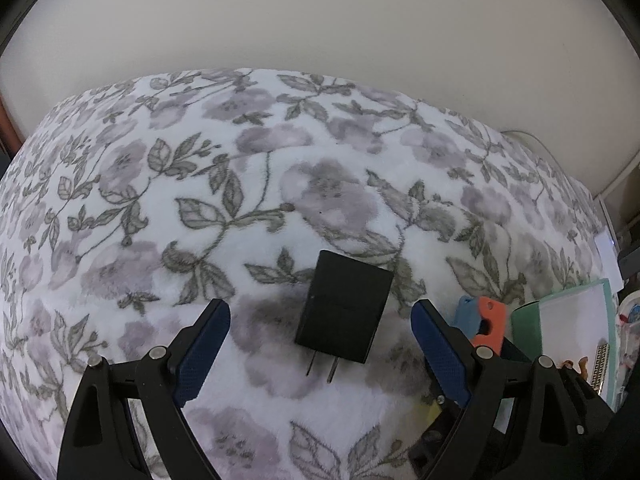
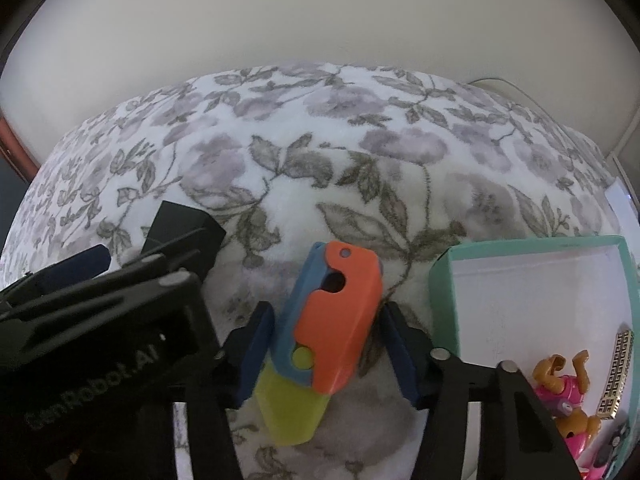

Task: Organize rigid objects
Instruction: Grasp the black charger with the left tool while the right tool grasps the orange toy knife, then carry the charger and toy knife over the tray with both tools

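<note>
A black wall charger (image 1: 344,307) with two prongs lies on the floral blanket (image 1: 280,184), between the wide-open fingers of my left gripper (image 1: 320,312). In the right wrist view it shows as a black block (image 2: 182,232) behind the left gripper's body. An orange, blue and yellow plastic toy (image 2: 324,328) lies between the fingers of my right gripper (image 2: 326,316); the jaws stand open, small gaps on both sides. Its tip shows in the left wrist view (image 1: 486,318).
A teal-rimmed white box (image 2: 440,276) sits at the right, holding a pink and tan toy dog (image 2: 568,392) and a patterned gold piece (image 2: 616,372). It shows in the left wrist view (image 1: 524,320). A pale wall rises behind the blanket. A white cable (image 2: 496,80) runs at the far right.
</note>
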{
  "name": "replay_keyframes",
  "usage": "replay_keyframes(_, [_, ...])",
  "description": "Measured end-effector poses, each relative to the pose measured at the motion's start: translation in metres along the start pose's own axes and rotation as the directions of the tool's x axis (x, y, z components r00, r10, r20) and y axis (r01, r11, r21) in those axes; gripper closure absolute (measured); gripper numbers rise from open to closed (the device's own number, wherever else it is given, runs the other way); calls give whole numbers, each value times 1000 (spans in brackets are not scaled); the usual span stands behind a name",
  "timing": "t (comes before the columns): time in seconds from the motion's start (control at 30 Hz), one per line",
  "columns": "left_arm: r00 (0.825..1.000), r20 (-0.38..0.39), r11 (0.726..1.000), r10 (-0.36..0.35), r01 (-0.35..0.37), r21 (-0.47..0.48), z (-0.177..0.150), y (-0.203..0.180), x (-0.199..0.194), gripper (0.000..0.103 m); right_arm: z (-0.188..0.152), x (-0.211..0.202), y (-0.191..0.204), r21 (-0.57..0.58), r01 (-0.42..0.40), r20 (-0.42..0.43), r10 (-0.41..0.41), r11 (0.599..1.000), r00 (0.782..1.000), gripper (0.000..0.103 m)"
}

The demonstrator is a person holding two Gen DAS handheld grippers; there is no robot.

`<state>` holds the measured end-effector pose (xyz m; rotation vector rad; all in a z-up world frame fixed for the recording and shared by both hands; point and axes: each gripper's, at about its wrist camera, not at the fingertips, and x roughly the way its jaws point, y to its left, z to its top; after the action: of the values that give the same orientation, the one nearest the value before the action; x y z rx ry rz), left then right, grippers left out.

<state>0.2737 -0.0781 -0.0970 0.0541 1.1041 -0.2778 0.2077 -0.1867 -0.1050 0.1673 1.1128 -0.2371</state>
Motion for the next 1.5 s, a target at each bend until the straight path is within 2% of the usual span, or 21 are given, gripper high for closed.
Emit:
replay_keyframes(0.2, [1000, 0, 1000, 11, -11, 4, -2, 0, 8, 12, 0, 0, 1, -10, 3, 0, -3, 1000, 1000, 48])
replay_keyframes(0.27, [1000, -2, 1000, 16, -16, -1, -3, 1, 10, 18, 1, 0, 1, -12, 2, -3, -2, 1000, 1000, 48])
replay_keyframes(0.33, [1000, -6, 1000, 18, -18, -9, -4, 4, 12, 32, 1, 0, 1, -13, 3, -3, -3, 1000, 1000, 48])
replay_keyframes(0.4, [1000, -10, 1000, 7, -7, -18, -4, 5, 13, 37, 1, 0, 2, -17, 7, -3, -7, 1000, 1000, 48])
replay_keyframes(0.47, [1000, -9, 1000, -14, 14, -25, -4, 7, 12, 47, 1, 1, 3, -25, 13, -2, -13, 1000, 1000, 49])
replay_keyframes(0.5, [1000, -11, 999, -22, 22, -27, -4, 7, 12, 58, 0, 0, 3, -29, 13, -2, -13, 999, 1000, 49])
replay_keyframes(0.53, [1000, -15, 999, -22, 21, -27, -5, 7, 12, 59, 0, 0, 3, -33, 13, -2, -13, 999, 1000, 49])
replay_keyframes(0.83, [999, -39, 999, -3, 1, -38, -13, 10, 7, 59, -8, -5, 2, -31, 24, -24, -25, 999, 999, 55])
replay_keyframes(1.03, [998, -69, 995, -8, 2, -97, -27, 19, -2, 59, -24, -14, 1, -31, 17, -42, -18, 999, 999, 56])
replay_keyframes(1.23, [995, -99, 990, -18, 4, -144, -44, 27, -14, 59, -38, -28, -5, 13, -38, -81, 39, 999, 996, 56])
replay_keyframes(1.5, [996, -81, 979, -43, 26, -204, -64, 26, -44, 59, -58, -62, -10, 49, -79, -52, 81, 996, 995, 56])
